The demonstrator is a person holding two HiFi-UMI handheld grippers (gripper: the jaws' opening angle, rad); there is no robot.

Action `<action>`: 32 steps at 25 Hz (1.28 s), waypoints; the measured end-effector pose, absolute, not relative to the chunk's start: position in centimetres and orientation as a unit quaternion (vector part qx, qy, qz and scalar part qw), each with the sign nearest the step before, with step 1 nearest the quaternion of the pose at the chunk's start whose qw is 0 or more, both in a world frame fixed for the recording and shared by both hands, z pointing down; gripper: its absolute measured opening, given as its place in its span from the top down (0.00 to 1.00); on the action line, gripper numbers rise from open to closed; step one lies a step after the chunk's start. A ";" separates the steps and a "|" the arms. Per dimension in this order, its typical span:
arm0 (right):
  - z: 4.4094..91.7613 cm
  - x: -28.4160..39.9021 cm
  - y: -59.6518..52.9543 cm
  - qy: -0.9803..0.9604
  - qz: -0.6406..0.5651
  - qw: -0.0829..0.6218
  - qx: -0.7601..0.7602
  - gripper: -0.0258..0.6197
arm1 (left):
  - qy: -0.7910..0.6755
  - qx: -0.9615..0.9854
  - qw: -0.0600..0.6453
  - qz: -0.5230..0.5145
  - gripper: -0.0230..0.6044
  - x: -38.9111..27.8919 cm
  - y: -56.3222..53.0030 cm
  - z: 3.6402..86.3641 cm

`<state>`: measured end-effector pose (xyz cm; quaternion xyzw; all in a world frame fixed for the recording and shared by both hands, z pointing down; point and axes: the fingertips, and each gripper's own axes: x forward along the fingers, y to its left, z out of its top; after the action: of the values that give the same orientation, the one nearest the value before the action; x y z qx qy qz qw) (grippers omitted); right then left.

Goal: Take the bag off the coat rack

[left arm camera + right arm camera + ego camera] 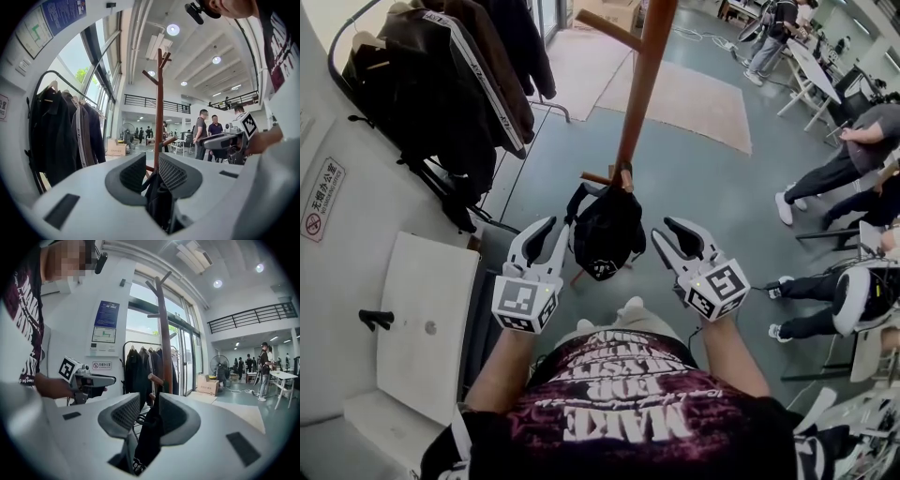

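We hold 2 grippers, the left gripper (558, 228) and the right gripper (663, 227), each with jaws apart and flanking 1 black bag (607, 234). The bag hangs on a low peg of 1 wooden coat rack (642, 75). The floor (703, 178) is grey, with 1 pale rug (694, 94) beyond. Dark coats (459, 75) hang left and people (834, 169) are right.

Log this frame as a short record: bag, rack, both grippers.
bag: black, hanging low on the rack
rack: wooden pole with pegs, upright
left gripper: jaws apart, close at the bag's left, bag seen in the gap
right gripper: jaws apart, close at the bag's right, bag seen in the gap
task: bag not yet off the rack
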<state>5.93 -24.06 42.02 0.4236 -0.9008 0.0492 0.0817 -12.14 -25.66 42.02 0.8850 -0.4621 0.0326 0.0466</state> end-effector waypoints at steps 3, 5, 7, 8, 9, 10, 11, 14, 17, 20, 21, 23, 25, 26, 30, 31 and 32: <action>42.2 6.2 -24.2 -0.900 0.051 0.083 0.426 0.75 | -0.455 0.889 0.048 0.039 0.84 -11.6 -25.8 42.4; 42.4 6.1 -24.4 -0.900 0.054 0.084 0.424 0.75 | -0.452 0.890 0.050 0.041 0.84 -11.2 -25.9 42.6; 42.7 5.9 -24.8 -0.902 0.057 0.083 0.420 0.75 | -0.449 0.891 0.052 0.044 0.84 -10.9 -26.0 42.8; 42.8 5.8 -25.0 -0.903 0.058 0.083 0.417 0.75 | -0.447 0.892 0.052 0.046 0.84 -10.6 -26.0 42.9; 42.9 5.7 -25.4 -0.905 0.058 0.082 0.414 0.75 | -0.446 0.892 0.052 0.048 0.84 -10.4 -26.1 43.0; 43.0 5.5 -25.7 -0.906 0.059 0.081 0.411 0.75 | -0.446 0.892 0.052 0.049 0.84 -10.3 -26.2 43.0; 43.1 5.4 -26.1 -0.908 0.060 0.079 0.408 0.75 | -0.446 0.892 0.053 0.050 0.84 -10.1 -26.4 43.1; 43.3 5.2 -27.2 -0.911 0.063 0.076 0.401 0.75 | -0.442 0.894 0.053 0.050 0.84 -9.4 -26.9 43.3; 43.5 5.1 -28.3 -0.914 0.066 0.075 0.394 0.75 | -0.438 0.896 0.051 0.057 0.84 -8.5 -27.7 43.4; 43.8 5.2 -29.4 -0.916 0.073 0.073 0.387 0.75 | -0.438 0.895 0.052 0.061 0.84 -7.9 -28.8 43.8; 43.9 5.2 -29.8 -0.917 0.075 0.072 0.385 0.75 | -0.438 0.895 0.053 0.062 0.84 -7.7 -29.1 44.0; 44.2 5.2 -30.5 -0.918 0.079 0.073 0.381 0.75 | -0.437 0.896 0.055 0.065 0.84 -7.3 -29.8 44.4; 44.6 5.1 -31.3 -0.920 0.085 0.073 0.376 0.75 | -0.437 0.895 0.058 0.069 0.84 -7.0 -30.5 44.9; 44.7 5.0 -31.7 -0.920 0.088 0.072 0.374 0.75 | -0.437 0.895 0.059 0.071 0.84 -6.9 -30.9 45.1; 45.8 4.7 -32.8 -0.923 0.096 0.080 0.364 0.75 | -0.432 0.896 0.063 0.077 0.83 -6.1 -32.1 46.0; 46.1 4.7 -33.1 -0.924 0.098 0.083 0.361 0.75 | -0.429 0.897 0.064 0.080 0.84 -5.7 -32.4 46.3; 46.5 4.6 -33.3 -0.924 0.100 0.087 0.358 0.75 | -0.425 0.899 0.065 0.082 0.84 -5.3 -32.6 46.6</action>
<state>4.58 -33.28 46.53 0.3581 -0.9243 0.1001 0.0866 -5.32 -32.62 46.55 0.8990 -0.4251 0.0824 0.0650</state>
